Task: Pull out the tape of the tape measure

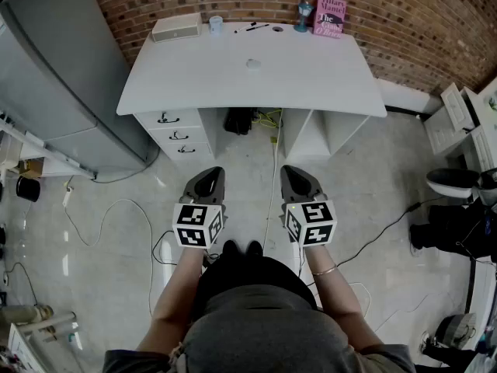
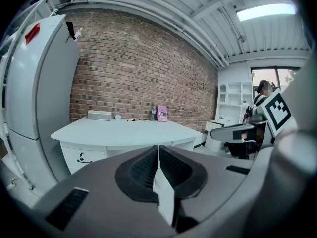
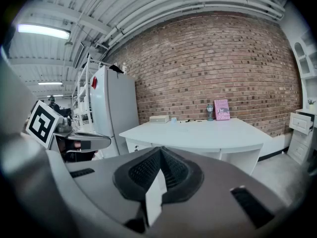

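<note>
while both pairs of jaws are pressed together on nothing, the left gripper (image 1: 210, 180) and right gripper (image 1: 294, 180) are held side by side over the floor (image 1: 116, 231), short of the desk (image 1: 326, 92). the only likely tape measure (image 1: 253, 64) is a small round pale thing lying on the desktop, well ahead of the fingertips and almost on the line midway between them, so neither hand is clearly nearer. it is too small to show a long axis or which way the tape's tip faces. the coming move looks like a straight reach forward by both.
</note>
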`<state>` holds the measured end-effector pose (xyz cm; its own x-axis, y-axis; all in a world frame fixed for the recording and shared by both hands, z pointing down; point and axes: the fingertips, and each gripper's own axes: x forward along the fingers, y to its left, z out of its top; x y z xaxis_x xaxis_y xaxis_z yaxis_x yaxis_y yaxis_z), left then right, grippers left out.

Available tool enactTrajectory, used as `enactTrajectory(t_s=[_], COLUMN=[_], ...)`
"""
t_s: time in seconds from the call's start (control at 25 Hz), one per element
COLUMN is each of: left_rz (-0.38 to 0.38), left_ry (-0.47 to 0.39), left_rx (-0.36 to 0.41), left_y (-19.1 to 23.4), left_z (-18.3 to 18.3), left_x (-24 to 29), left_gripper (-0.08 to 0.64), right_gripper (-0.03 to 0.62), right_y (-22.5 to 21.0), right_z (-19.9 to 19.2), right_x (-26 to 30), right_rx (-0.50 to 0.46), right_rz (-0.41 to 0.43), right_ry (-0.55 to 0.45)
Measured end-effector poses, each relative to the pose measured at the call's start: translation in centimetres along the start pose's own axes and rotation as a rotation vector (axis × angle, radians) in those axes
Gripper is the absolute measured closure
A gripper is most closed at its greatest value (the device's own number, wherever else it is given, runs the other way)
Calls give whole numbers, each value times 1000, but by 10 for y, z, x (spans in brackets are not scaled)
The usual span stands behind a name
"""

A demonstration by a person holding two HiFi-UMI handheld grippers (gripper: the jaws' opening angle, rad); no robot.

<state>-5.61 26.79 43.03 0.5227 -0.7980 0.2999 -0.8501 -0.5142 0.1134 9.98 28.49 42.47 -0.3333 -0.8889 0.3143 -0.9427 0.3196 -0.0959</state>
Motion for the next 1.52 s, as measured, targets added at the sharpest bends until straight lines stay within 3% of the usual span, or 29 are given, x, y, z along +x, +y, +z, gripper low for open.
enactTrajectory(t_s=[0.8,0.92,1.52], left_rz=[49,54,42], left_ry=[-1,0,48], left_rx=[-1,-12,-26], left_y=[-5,-3,38], left_z=[-1,0,3], left_x=[21,23,78], left_gripper=[531,531,442], right_gripper=[584,542,461], right_y=[-14,-16,-32], right_z=[-5,-5,0], right_x=[18,21,86], right_rx=[16,32,99], right_rz=[47,63,66], right_ry=[4,4,58])
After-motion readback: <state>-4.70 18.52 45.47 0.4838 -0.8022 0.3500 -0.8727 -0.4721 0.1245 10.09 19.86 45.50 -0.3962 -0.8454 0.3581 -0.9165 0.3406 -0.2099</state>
